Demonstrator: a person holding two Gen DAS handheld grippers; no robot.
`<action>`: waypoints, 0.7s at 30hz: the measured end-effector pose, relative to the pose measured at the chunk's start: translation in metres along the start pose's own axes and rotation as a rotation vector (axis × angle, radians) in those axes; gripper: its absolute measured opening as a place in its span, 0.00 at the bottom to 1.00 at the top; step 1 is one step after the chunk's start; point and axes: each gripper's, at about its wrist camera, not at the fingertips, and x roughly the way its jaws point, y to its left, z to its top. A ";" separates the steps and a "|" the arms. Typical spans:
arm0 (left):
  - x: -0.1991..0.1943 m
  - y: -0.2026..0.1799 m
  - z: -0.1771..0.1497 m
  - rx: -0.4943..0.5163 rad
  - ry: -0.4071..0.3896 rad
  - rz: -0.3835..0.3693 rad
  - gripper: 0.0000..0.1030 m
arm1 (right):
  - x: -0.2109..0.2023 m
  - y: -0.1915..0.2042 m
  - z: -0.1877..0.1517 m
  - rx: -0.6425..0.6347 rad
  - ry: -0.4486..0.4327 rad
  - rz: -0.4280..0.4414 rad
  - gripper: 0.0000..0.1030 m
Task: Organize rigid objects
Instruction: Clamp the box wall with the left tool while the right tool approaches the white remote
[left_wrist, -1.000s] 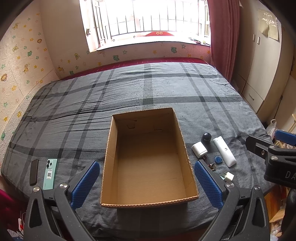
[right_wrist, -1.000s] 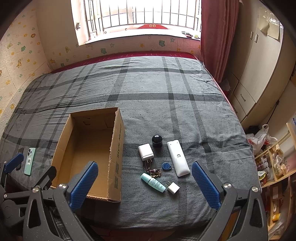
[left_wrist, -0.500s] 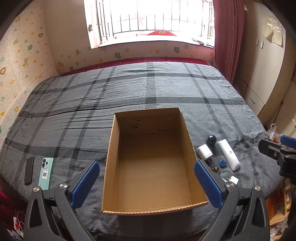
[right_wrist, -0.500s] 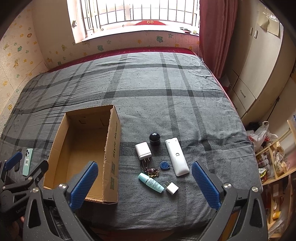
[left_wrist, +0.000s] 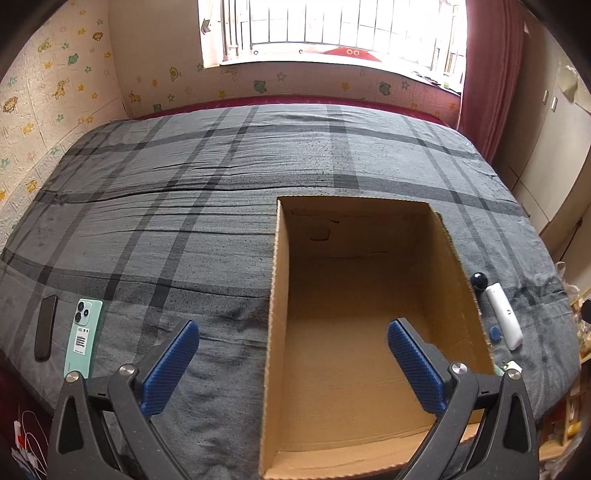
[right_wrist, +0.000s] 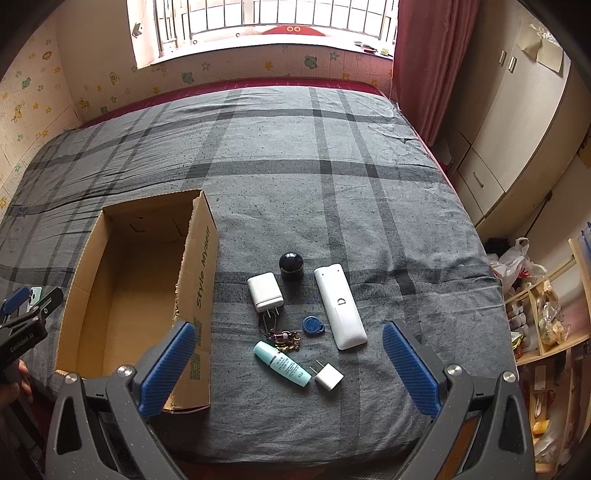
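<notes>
— Right wrist view: which step is in hand?
— None begun. Both the right gripper and left gripper are held apart; the cardboard box is empty.
— Next?
— The white remote, beside the box, must be approached and clamped.

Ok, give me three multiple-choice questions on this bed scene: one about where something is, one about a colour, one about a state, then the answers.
1. Where does the green phone lie relative to the cardboard box?
A. inside it
B. on the bedspread to its left
C. on its far rim

2. What colour is the remote?
A. white
B. red
C. black

3. What state is the right gripper in?
A. shut on the tube
B. shut on nothing
C. open, holding nothing

Answers:
1. B, the left wrist view shows the phone flat on the bedspread, apart from the box's left wall.
2. A, its casing is white beside the black round object.
3. C, the jaws stand wide apart above the teal tube.
</notes>
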 end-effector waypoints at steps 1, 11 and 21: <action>0.007 0.003 0.000 0.002 0.004 0.004 1.00 | 0.004 0.000 0.000 0.000 0.005 -0.003 1.00; 0.071 0.023 -0.004 0.037 0.076 0.028 1.00 | 0.049 -0.014 -0.008 0.020 0.078 -0.023 1.00; 0.097 0.021 -0.002 0.073 0.136 -0.017 0.82 | 0.080 -0.035 -0.016 0.054 0.128 -0.040 1.00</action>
